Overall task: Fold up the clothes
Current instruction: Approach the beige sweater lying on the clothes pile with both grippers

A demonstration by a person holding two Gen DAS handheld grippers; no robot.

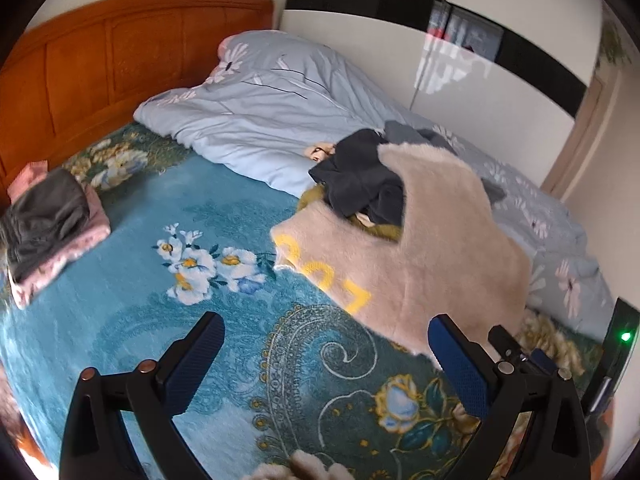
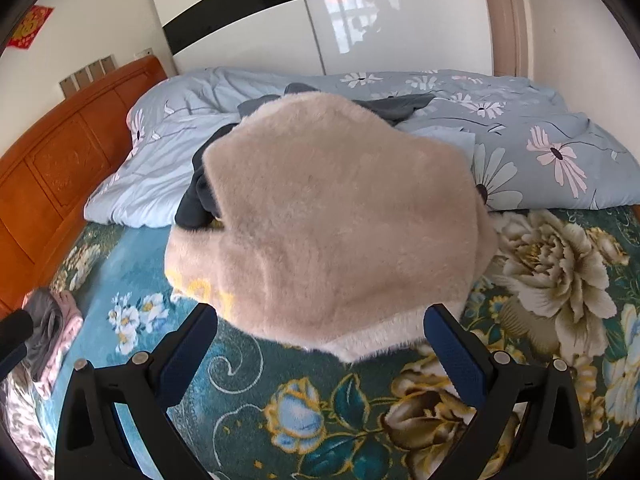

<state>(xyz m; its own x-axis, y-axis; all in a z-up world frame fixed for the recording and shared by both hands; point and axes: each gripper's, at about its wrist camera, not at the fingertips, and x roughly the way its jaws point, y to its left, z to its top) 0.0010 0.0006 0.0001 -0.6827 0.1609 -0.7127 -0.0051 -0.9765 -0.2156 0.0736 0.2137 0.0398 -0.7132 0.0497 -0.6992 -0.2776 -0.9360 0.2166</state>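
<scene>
A fuzzy beige garment with yellow lettering lies on the teal floral bedspread, draped over a pile of dark clothes. It fills the middle of the right wrist view. My left gripper is open and empty above the bedspread, just left of the garment's near edge. My right gripper is open and empty, its jaws on either side of the garment's near corner without gripping it. A folded stack of grey and pink clothes sits at the far left; it also shows in the right wrist view.
A rumpled light-blue floral duvet lies along the far side of the bed. An orange wooden headboard stands at the left. A white and black wardrobe stands behind the bed.
</scene>
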